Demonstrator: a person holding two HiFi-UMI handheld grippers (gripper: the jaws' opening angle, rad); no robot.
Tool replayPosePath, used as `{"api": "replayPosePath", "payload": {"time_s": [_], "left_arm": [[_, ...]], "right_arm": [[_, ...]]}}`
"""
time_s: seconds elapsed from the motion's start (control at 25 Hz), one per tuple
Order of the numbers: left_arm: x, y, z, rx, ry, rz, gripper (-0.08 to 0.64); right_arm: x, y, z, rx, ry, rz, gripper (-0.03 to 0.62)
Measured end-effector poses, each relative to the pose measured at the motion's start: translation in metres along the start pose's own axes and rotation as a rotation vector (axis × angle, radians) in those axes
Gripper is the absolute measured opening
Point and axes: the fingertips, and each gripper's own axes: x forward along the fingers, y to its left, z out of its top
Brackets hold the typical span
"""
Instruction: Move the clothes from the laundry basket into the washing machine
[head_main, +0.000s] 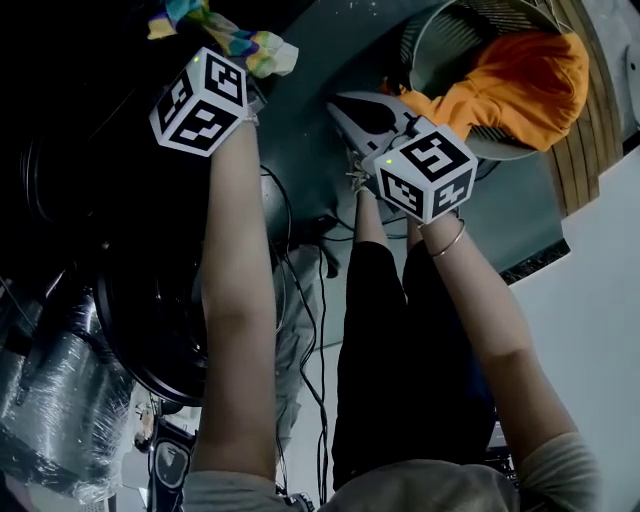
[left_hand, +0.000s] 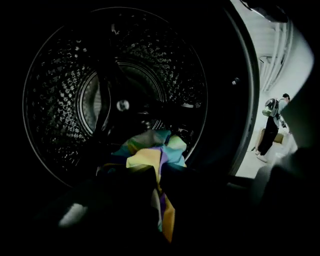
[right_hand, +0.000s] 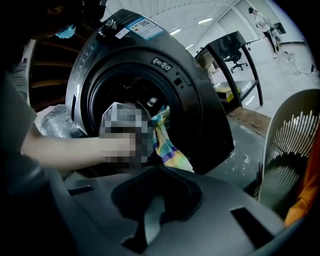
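My left gripper (head_main: 248, 72) is shut on a multi-coloured cloth (head_main: 238, 40) and holds it up at the washing machine's mouth (right_hand: 125, 95). In the left gripper view the cloth (left_hand: 152, 155) bunches between the dark jaws, with the steel drum (left_hand: 65, 90) straight ahead. In the right gripper view the cloth (right_hand: 167, 147) hangs in front of the machine's opening. My right gripper (head_main: 340, 107) is shut with nothing in it, its pads (right_hand: 172, 195) closed together, beside the white laundry basket (head_main: 440, 40). An orange garment (head_main: 525, 85) lies over the basket's rim.
The basket's slatted wall (right_hand: 295, 140) stands close on the right in the right gripper view. Black cables (head_main: 320, 300) run across the floor by the person's legs. A foil-wrapped hose (head_main: 50, 400) lies left. A black desk with a chair (right_hand: 230, 50) stands beyond the machine.
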Motion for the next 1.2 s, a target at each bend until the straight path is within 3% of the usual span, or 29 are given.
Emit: {"api": "replayPosePath", "payload": {"time_s": [0.24,0.36,0.52,0.68,0.96,1.2], "left_arm": [[0.007,0.021,0.05,-0.013,-0.118,0.045,0.032],[0.017,0.025,0.041,-0.07,-0.072,0.057,0.041],[0.017,0.026,0.018,-0.155,0.0,0.051,0.184],[-0.004,0.026,0.008,-0.209,0.001,0.048,0.21],[-0.054,0.009,-0.074,-0.309,0.114,0.089,0.217],[-0.036,-0.024,-0.151,-0.334,0.306,-0.012,0.282]], "right_arm": [[0.002,0.009,0.001,-0.003,0.016,0.017,0.009],[0.001,0.006,-0.002,0.007,0.03,0.0,0.009],[-0.001,0.007,-0.007,0.026,0.037,0.002,0.009],[-0.003,0.012,-0.008,0.039,0.034,0.006,0.009],[-0.003,0.013,-0.025,0.071,0.074,0.008,0.009],[-0.004,-0.005,-0.034,0.056,0.073,-0.022,0.009]]}}
